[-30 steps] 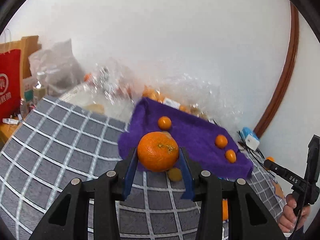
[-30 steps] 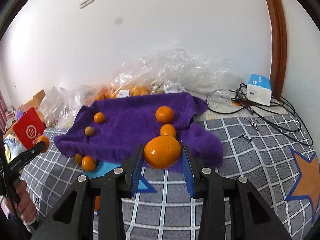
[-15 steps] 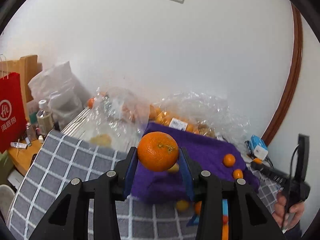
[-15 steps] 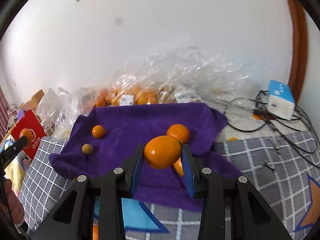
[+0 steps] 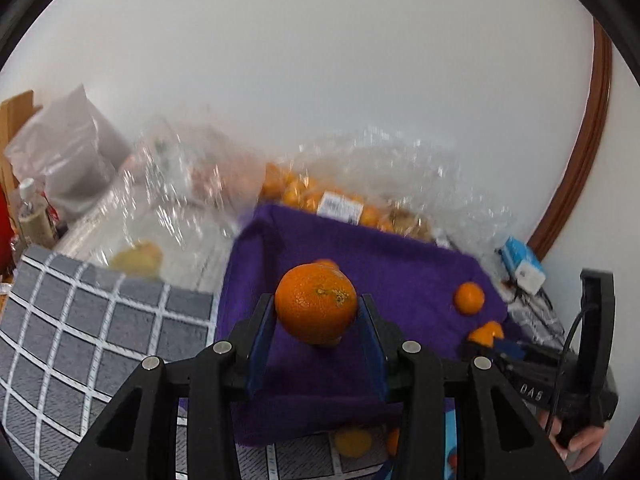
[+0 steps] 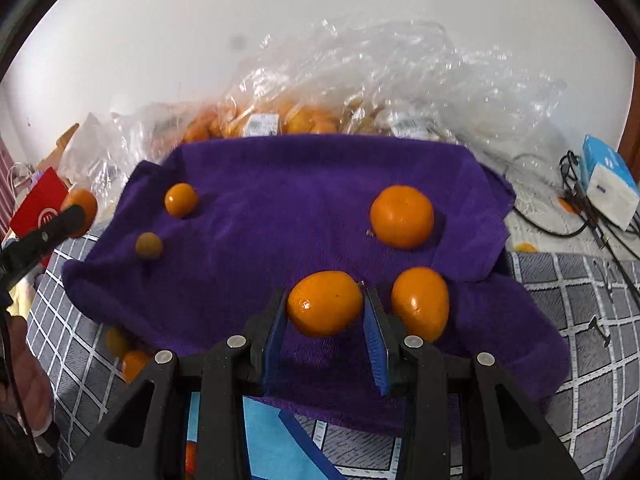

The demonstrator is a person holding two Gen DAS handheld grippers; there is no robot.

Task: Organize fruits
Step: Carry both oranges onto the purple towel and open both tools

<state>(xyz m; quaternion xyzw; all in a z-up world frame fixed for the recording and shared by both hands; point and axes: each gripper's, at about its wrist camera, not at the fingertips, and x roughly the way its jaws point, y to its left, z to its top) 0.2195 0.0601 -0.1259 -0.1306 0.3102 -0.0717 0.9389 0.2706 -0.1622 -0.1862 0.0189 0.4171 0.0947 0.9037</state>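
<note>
Purple towel [image 6: 304, 216] lies ahead of both units. The left hand-held gripper [image 5: 318, 320] clamps a mandarin [image 5: 316, 302] above the towel. The right hand-held gripper [image 6: 325, 312] clamps a smooth orange fruit [image 6: 325, 304] above the towel, just left of two loose oranges [image 6: 420, 302].

Legible text is limited to one marking: the characters "DAS", seen inverted, printed in white on the black body of the right gripper [image 5: 486, 334], at the lower right of the purple towel [image 5: 400, 272]. Behind the towel, white labels [image 6: 262, 125] on the clear fruit bags are too blurred to read. The red bag [image 6: 38, 210] left of the towel carries a white round logo, not legible.
</note>
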